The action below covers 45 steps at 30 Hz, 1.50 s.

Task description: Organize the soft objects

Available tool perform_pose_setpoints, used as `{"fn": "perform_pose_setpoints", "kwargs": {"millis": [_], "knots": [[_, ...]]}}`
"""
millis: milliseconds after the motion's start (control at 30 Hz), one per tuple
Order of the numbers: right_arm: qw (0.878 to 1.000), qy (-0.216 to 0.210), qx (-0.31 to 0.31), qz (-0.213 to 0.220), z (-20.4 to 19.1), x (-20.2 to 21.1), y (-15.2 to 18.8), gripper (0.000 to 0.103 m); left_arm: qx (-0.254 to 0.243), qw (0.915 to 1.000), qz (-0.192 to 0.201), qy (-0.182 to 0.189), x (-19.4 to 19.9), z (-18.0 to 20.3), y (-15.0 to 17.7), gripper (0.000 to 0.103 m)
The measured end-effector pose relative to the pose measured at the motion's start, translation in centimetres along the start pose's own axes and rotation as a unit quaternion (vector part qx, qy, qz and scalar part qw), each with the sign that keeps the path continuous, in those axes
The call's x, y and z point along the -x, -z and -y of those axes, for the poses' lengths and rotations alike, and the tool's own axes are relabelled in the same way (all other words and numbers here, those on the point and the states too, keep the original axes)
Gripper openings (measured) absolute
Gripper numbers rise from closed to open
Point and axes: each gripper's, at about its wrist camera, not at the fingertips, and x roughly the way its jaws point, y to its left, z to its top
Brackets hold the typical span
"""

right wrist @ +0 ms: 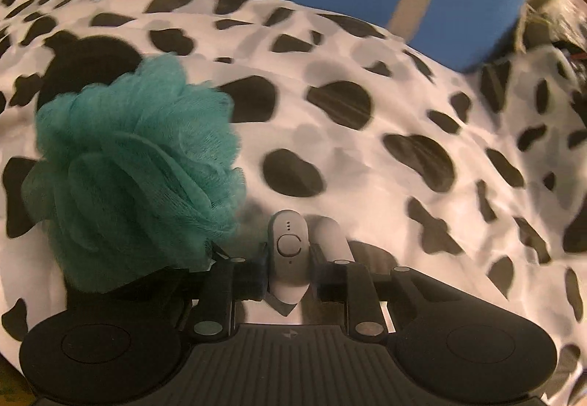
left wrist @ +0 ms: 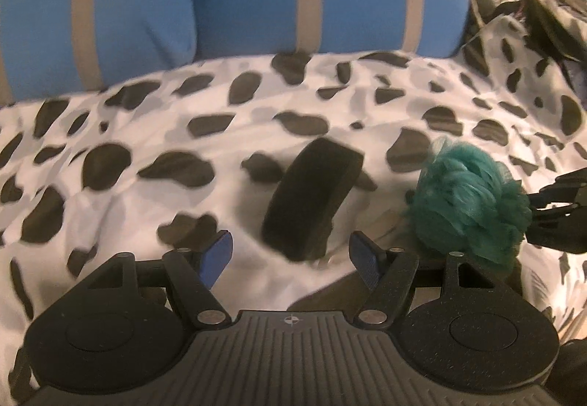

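While the left gripper point(left wrist: 290, 255) hangs with its blue pads wide apart and empty just short of a dark sponge-like block point(left wrist: 312, 198) on the cow-print cover point(left wrist: 128, 222), the right gripper point(right wrist: 290, 259) has its jaws drawn in close on a small grey-white device point(right wrist: 288, 255). The teal mesh pouf point(right wrist: 135, 171) lies on the cover just beside the right gripper's left finger, not held. The sorting seems barely begun: both soft things lie loose, and no destination shows.

Both wrist views tilt down, close over the spotted bedcover point(left wrist: 330, 105) — sharing the teal pouf point(right wrist: 135, 167).
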Motion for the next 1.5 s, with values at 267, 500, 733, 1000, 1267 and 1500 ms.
{"fn": "perform_pose_setpoints", "kwargs": {"millis": [267,500,733,1000,1267,1500], "knots": [[0.996,0.022,-0.084,0.01,4.4,2.1,-0.1,0.025,-0.035,0.9985,0.026,0.032,-2.6,0.3,-1.3,0.07],[0.989,-0.008,-0.138,0.053,7.3,5.4,-0.3,0.025,-0.055,0.9974,0.016,0.045,-5.2,0.2,-1.9,0.07],[0.984,-0.039,-0.157,0.079,7.9,7.5,0.0,0.025,-0.04,0.9978,-0.001,0.053,-7.3,-0.5,-2.2,0.069],[0.982,-0.059,-0.161,0.083,7.1,7.9,0.4,0.025,-0.024,0.9972,-0.016,0.069,-7.2,-0.7,-2.3,0.045],[0.977,-0.061,-0.171,0.11,6.4,9.2,0.8,0.025,0.004,0.998,0.016,0.061,-5.0,-0.8,-3.4,0.044],[0.966,-0.082,-0.184,0.161,6.1,11.1,1.2,0.025,0.029,0.9972,0.037,0.058,-1.8,-0.4,-3.1,0.044]]}}
